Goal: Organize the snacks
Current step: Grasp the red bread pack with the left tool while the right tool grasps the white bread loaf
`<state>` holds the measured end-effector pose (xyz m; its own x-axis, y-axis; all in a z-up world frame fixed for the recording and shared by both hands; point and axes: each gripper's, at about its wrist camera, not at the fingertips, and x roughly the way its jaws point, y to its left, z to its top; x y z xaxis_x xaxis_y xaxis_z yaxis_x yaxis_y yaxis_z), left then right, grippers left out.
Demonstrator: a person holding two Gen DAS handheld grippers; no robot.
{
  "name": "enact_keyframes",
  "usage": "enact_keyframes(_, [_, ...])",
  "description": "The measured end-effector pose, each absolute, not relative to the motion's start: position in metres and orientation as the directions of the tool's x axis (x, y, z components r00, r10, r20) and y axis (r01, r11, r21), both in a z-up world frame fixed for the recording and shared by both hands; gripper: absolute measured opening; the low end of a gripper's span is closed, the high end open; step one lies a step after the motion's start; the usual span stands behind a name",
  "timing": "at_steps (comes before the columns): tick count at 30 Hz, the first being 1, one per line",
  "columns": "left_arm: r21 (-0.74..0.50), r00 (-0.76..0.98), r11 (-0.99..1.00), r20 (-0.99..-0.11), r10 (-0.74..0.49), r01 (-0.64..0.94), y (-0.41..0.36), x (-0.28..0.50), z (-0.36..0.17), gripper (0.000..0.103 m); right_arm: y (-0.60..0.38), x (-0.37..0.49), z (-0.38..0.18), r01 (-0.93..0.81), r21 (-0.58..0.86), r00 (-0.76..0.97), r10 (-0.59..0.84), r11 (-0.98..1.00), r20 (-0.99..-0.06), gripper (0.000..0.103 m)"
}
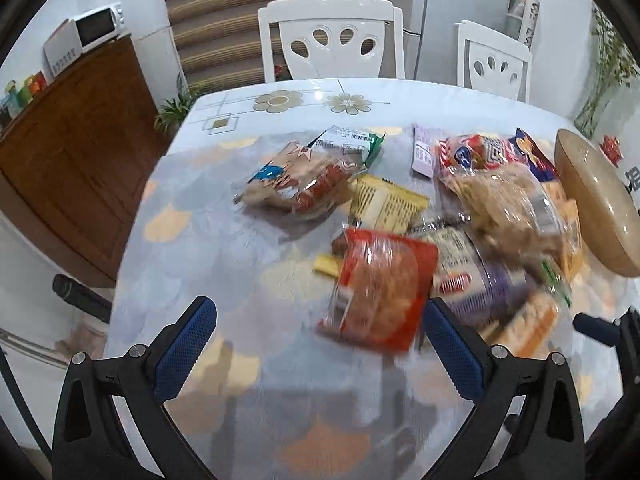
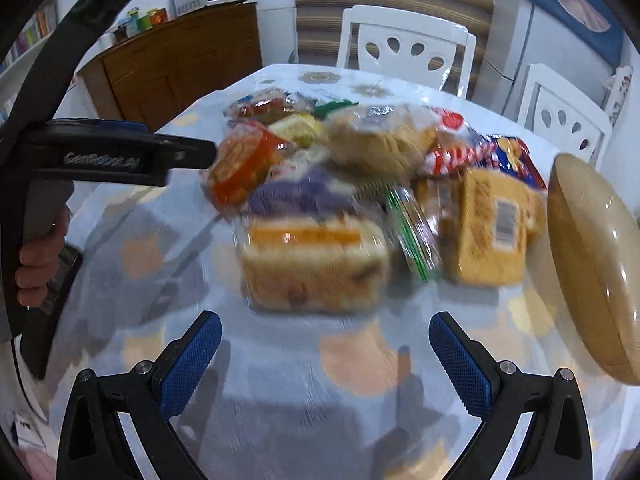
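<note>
Ahead of the wide-spread jaws, about ten snack packets (image 1: 380,288) heaped on one table (image 1: 224,248), blur hiding the exact number. One wooden bowl (image 1: 596,204) off to the right of the jaws. Beyond the heap, two white chairs (image 1: 332,36). Far left, one microwave (image 1: 100,26) atop one brown cabinet (image 1: 76,152).

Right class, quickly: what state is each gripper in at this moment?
Left gripper: open, holding nothing; the red snack packet lies just ahead.
Right gripper: open, holding nothing, above the tablecloth.
</note>
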<state>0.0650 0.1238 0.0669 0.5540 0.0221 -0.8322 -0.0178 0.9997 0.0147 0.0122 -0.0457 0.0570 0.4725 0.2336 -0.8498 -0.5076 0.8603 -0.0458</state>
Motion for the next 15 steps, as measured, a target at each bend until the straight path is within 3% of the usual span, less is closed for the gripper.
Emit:
enact_keyframes(11, [0.000,0.477,1.000,-0.879,-0.012,0.026,0.112,0.084,0.030,0.103,-0.030,0.056,0.029,-0.457,-0.051,0.398,0.153,0.888,-0.904,0.103])
enact_keyframes(15, [0.011,0.452,1.000,-0.892,0.004,0.012,0.109,0.087,0.021,0.102,-0.037,0.062,0.032,-0.448,0.047,0.374,0.234,0.893,-0.897,0.097])
